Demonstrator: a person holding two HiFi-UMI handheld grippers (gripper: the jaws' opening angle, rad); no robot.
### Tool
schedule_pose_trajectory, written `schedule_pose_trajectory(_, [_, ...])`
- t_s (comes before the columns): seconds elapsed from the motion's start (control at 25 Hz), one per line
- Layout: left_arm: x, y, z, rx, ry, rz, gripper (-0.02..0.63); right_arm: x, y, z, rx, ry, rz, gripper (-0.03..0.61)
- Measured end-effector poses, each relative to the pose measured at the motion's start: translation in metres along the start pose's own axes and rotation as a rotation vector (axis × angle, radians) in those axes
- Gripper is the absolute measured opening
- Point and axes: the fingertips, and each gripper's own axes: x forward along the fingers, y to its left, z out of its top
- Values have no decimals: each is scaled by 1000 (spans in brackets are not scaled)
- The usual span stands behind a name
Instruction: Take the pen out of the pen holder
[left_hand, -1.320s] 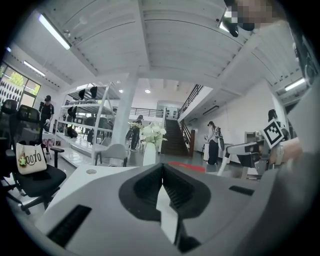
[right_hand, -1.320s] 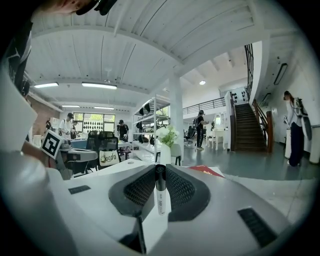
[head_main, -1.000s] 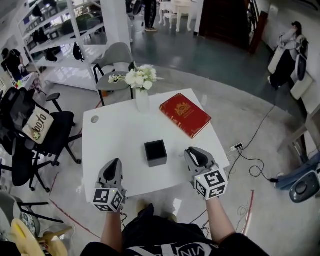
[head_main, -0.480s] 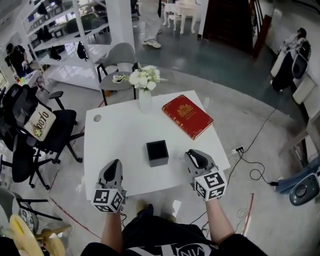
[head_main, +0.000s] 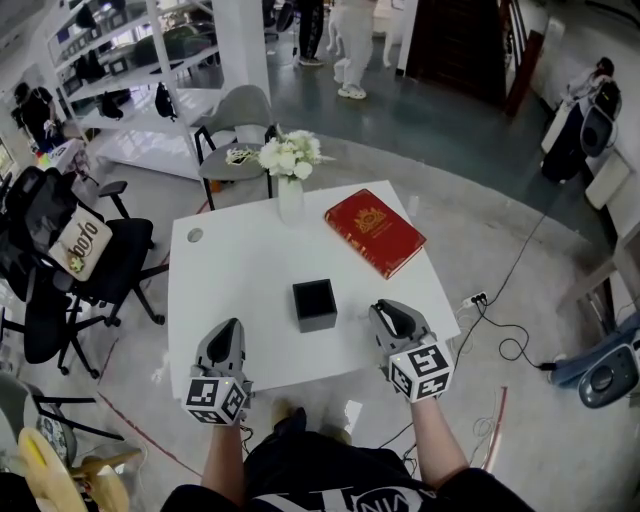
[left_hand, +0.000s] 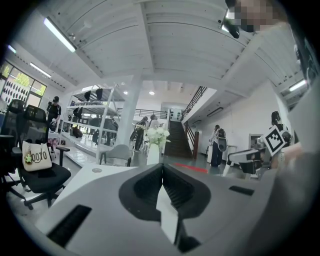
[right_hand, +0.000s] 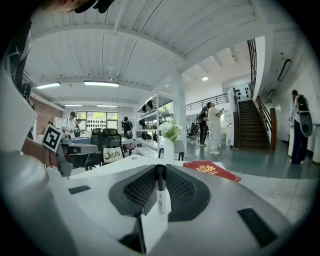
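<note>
Bench (head_main: 230, 270): white, square top, standing on a grey floor; a small round cap sits in its far left corner.
Pen holder (head_main: 314, 304): black square box with an open top, upright near the middle of the bench, between the two hand-held grippers and a little farther out than both.
Right hand-held gripper (head_main: 390, 312): over the near right part of the bench, pointing away from the person and tipped slightly down; its marker cube faces the head camera.
Right jaws: in the right gripper view the right hand-held gripper (right_hand: 160, 171) is clamped on the pen, with the ribbed pads pressing it from both sides.
Pen (right_hand: 159, 192): out of the pen holder and well apart from it, lying lengthwise along the jaws, black end toward the far side, white printed barrel toward the camera.
Left hand-held gripper (head_main: 228, 332): over the near left part of the bench, pointing level and away from the person.
Left jaws: in the left gripper view the left hand-held gripper (left_hand: 162, 172) is clenched, its pads meeting in a single line.
Red book (head_main: 374, 230): flat on the far right part of the bench, gold emblem up, turned at an angle to the edges.
Vase (head_main: 288, 200): white, upright at the far edge, holding white flowers (head_main: 288, 155).
Grey chair (head_main: 240, 115): just beyond the far edge, behind the vase.
Black office chair (head_main: 90, 270): left of the bench, with a pale bag hung on it.
</note>
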Motion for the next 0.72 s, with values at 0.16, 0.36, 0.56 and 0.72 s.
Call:
schedule_pose_trajectory(0.16, [0,1,-1,-3,2,2,5,0,-1,-2,6,4,0,74])
schedule_pose_trajectory(0.36, [0,1,-2,-3,5,0,5,0,0,-4,14,5,3,74])
schedule_pose_trajectory(0.56, [1,1,-2,-2,8,0,5,1,0,-3,17,5,3,74])
schedule_pose_trajectory(0.72, [3,2,-2,-1,8,-1,5,4,-1,-4,20,5,5,74])
